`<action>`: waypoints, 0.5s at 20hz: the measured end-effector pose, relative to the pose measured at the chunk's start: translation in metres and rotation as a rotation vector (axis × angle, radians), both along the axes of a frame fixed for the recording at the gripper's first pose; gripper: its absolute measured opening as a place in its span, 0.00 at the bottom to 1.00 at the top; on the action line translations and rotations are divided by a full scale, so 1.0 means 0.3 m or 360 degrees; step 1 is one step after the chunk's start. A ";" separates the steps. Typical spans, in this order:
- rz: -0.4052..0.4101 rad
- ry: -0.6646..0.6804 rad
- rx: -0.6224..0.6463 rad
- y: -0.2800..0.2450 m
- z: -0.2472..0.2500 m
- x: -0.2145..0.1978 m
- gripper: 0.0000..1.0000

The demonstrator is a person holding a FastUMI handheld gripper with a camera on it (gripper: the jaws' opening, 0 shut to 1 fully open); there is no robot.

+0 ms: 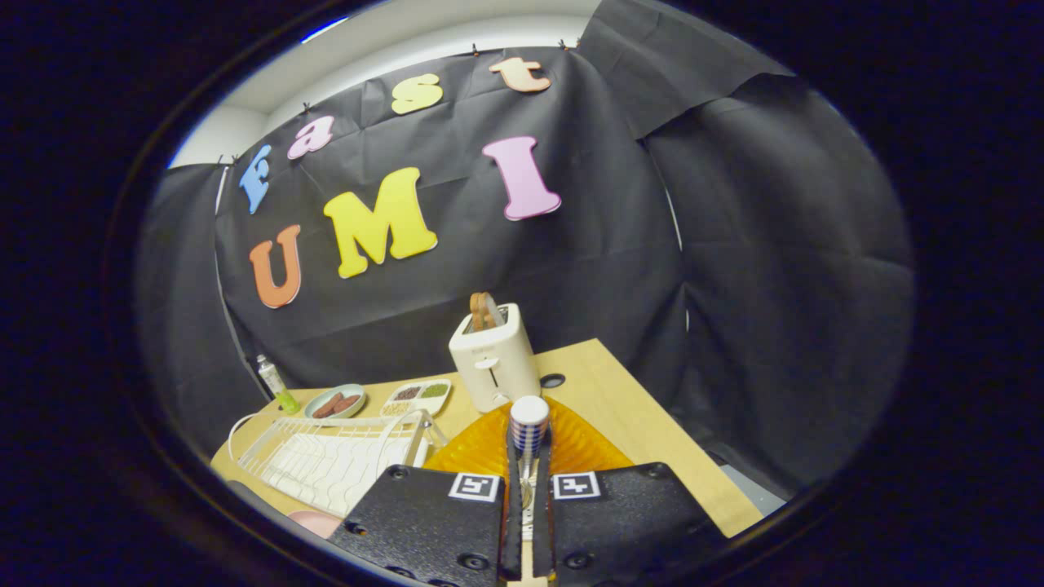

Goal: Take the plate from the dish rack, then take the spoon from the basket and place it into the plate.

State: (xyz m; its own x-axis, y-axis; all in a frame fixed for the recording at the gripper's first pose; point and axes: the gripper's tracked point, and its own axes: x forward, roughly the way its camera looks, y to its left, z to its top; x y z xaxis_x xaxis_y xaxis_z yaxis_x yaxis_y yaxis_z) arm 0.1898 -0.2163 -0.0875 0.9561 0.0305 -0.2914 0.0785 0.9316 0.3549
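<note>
The gripper (528, 456) has its two fingers drawn close together, pinching the spoon (529, 424) by its blue-and-white striped handle, which stands up between the fingertips with its pale rounded end on top. Directly below and beyond the fingers lies the orange ribbed plate (575, 444) on the wooden table (620, 408), with the spoon held above it. To the left of the plate sits the white wire dish rack (326, 461). Just beyond the plate stands a cream toaster (493, 355) with a slice of toast (483, 311) poking out of its slot. Farther left, near the table's far edge, are a divided white tray (418, 396), a small plate with sausages (334, 402) and a small bottle (276, 385).
</note>
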 end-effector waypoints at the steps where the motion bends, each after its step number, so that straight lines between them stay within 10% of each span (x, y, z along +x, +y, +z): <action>1: -0.0031 -0.0027 0.0000 -0.004 0.042 -0.023 0.10; 10: 0.0076 -0.0111 0.0032 0.291 0.185 -0.340 0.10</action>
State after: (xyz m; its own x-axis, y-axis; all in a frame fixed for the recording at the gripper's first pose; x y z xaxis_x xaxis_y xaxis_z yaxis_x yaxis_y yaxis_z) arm 0.0877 -0.1290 -0.0320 0.9713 0.0820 -0.2232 0.0084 0.9263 0.3766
